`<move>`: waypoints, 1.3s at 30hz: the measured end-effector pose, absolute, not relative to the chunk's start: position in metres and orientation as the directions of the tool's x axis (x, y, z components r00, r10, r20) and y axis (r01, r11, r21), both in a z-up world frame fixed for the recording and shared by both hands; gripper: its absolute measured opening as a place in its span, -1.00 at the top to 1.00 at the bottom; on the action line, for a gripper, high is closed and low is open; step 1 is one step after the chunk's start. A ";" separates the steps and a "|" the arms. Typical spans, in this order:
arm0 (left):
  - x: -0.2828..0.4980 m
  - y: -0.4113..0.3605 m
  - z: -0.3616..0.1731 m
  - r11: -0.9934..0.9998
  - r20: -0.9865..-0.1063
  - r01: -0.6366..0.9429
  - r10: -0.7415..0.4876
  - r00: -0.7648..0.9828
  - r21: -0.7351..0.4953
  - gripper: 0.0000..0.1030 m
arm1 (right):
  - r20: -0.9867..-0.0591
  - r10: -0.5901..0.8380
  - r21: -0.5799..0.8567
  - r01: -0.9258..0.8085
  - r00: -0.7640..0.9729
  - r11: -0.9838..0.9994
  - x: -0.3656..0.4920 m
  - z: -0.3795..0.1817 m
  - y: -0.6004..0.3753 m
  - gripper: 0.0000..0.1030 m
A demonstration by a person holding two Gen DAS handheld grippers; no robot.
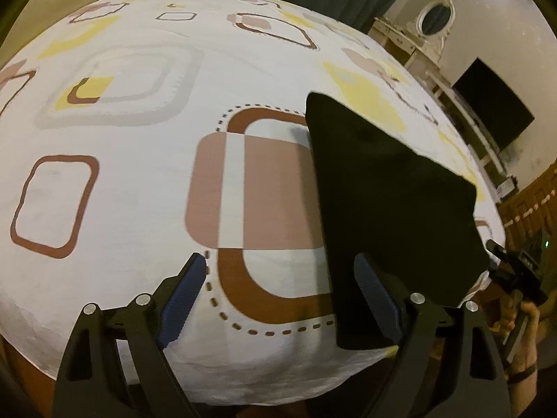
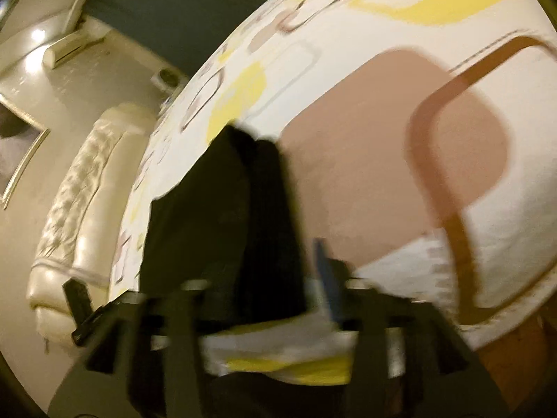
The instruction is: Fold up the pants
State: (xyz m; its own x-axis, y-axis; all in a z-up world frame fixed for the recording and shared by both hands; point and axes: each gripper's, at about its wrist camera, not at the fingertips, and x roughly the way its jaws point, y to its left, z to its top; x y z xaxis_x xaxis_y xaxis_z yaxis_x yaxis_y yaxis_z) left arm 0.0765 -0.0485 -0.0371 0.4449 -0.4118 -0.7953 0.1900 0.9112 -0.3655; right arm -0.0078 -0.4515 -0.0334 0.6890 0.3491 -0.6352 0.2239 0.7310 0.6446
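Note:
The black pants (image 1: 393, 216) lie folded in a flat dark shape on the patterned bed sheet (image 1: 139, 139). My left gripper (image 1: 278, 299) is open and empty just left of the pants' near edge, its right finger (image 1: 376, 296) against the cloth. My right gripper shows at the far right of the left wrist view (image 1: 515, 275), beside the pants. In the blurred right wrist view the pants (image 2: 222, 216) rise between the jaws of my right gripper (image 2: 264, 278); only one blue pad (image 2: 327, 278) shows, and whether it grips the cloth is unclear.
The bed's near edge runs below both grippers (image 1: 278, 390). A cream padded headboard (image 2: 80, 223) stands at the left. A dark TV screen (image 1: 494, 104) and a white dresser with an oval mirror (image 1: 435, 17) stand past the bed's far right side.

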 end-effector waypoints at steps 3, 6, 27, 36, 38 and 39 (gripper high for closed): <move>0.072 -0.041 -0.037 0.890 -0.779 0.198 -0.455 0.432 -0.410 -0.66 | -0.530 0.418 0.762 0.199 0.738 0.616 -0.026 -0.034 -0.469 -0.29; 0.067 -0.045 -0.040 0.868 -0.769 0.230 -0.496 0.404 -0.439 -0.66 | -0.488 0.452 0.808 0.191 0.747 0.557 -0.032 -0.042 -0.474 -0.32; 0.079 -0.063 -0.069 0.742 -0.690 0.207 -0.670 0.274 -0.638 -0.66 | -0.539 0.499 0.789 0.197 0.679 0.582 -0.006 -0.063 -0.459 -0.44; 0.081 -0.061 -0.071 0.698 -0.651 0.228 -0.715 0.253 -0.679 -0.66 | -0.554 0.489 0.772 0.194 0.674 0.606 -0.004 -0.063 -0.458 -0.48; 0.080 -0.064 -0.071 0.701 -0.652 0.230 -0.713 0.257 -0.675 -0.66 | -0.529 0.520 0.797 0.182 0.670 0.576 -0.001 -0.067 -0.457 -0.49; 0.080 -0.066 -0.071 0.698 -0.650 0.234 -0.716 0.255 -0.677 -0.66 | -0.514 0.542 0.810 0.171 0.665 0.560 0.000 -0.070 -0.455 -0.49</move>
State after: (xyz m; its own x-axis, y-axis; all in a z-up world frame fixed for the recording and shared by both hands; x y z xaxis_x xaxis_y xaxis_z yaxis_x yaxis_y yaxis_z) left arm 0.0799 -0.0661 -0.0708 0.2547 -0.7161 -0.6499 0.2338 0.6977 -0.6772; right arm 0.0003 -0.4548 -0.0696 0.6646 0.5419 -0.5145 0.1705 0.5604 0.8105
